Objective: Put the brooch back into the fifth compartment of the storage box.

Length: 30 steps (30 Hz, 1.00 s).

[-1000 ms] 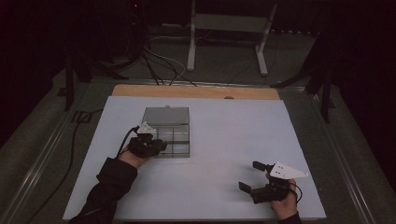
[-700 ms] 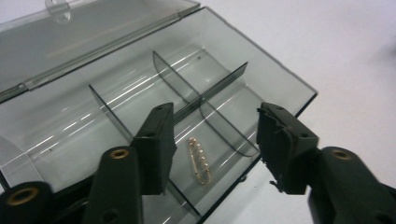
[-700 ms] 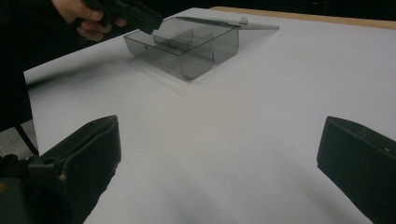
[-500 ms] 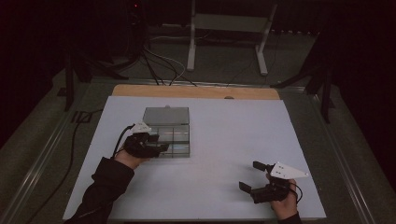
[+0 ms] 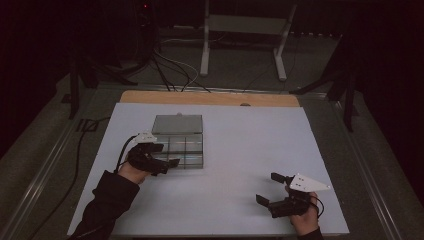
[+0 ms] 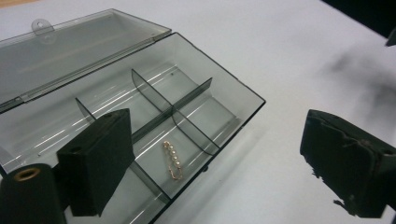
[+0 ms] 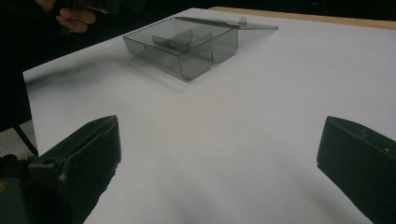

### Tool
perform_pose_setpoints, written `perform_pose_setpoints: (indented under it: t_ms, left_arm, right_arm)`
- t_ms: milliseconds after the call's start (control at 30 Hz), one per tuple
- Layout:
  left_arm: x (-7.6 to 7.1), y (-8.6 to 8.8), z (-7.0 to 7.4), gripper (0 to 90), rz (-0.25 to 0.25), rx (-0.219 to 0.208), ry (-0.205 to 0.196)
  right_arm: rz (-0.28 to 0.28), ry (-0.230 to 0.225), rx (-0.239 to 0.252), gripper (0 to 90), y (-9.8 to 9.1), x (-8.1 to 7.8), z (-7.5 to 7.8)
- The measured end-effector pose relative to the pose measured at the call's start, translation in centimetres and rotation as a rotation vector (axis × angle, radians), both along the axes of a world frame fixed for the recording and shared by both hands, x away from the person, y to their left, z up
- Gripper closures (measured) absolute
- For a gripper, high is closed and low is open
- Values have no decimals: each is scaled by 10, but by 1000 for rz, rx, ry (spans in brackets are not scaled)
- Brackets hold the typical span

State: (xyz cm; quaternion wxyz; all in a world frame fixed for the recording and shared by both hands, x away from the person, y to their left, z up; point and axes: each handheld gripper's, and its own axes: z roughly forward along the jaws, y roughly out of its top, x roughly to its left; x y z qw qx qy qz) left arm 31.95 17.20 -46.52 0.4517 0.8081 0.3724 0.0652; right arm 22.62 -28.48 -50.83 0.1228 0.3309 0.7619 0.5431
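Left tool (image 6: 210, 158): we see its jaws wide apart, just opened, gripping nothing, above the box's near-left corner.
Right tool (image 5: 274, 189): jaws spread wide, empty, near right on the bench (image 5: 240, 150).
Box (image 5: 185, 150): smoky clear plastic, divided compartments, hinged lid open, left of centre.
Pearl pin (image 6: 172, 159): gold bar with small beads, lying in a near compartment.

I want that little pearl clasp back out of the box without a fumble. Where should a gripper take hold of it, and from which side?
Probably straight from above: the pearl clasp lies flat on the floor of a near compartment in the open clear box, with dividers close beside it. Pinch it across its narrow width, mid-length, jaws straddling the bead row. The left gripper stands open closest.
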Motion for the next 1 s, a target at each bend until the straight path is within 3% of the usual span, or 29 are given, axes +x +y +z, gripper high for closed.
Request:
perform_pose_setpoints:
  t_ms: [100,167,300,600,867,1000]
  left_arm:
    - [-3,3,0,26,-37,-26,-11]
    - [-6,7,0,15,-62,-65,-19]
    - [-11,12,-1,12,-86,-76,-40]
    - [-33,20,-20,11,-115,-29,-39]
    - [-50,25,-35,11,-115,25,-69]
    - [-57,28,-41,11,-113,21,-71]
  right_arm:
    - [3,2,-1,0,0,0,0]
    - [3,1,-2,0,1,0,0]
    - [2,0,-2,0,0,0,0]
    - [1,7,-3,0,1,0,-1]
    - [2,5,-6,0,2,0,0]
    - [1,5,-5,0,1,0,0]
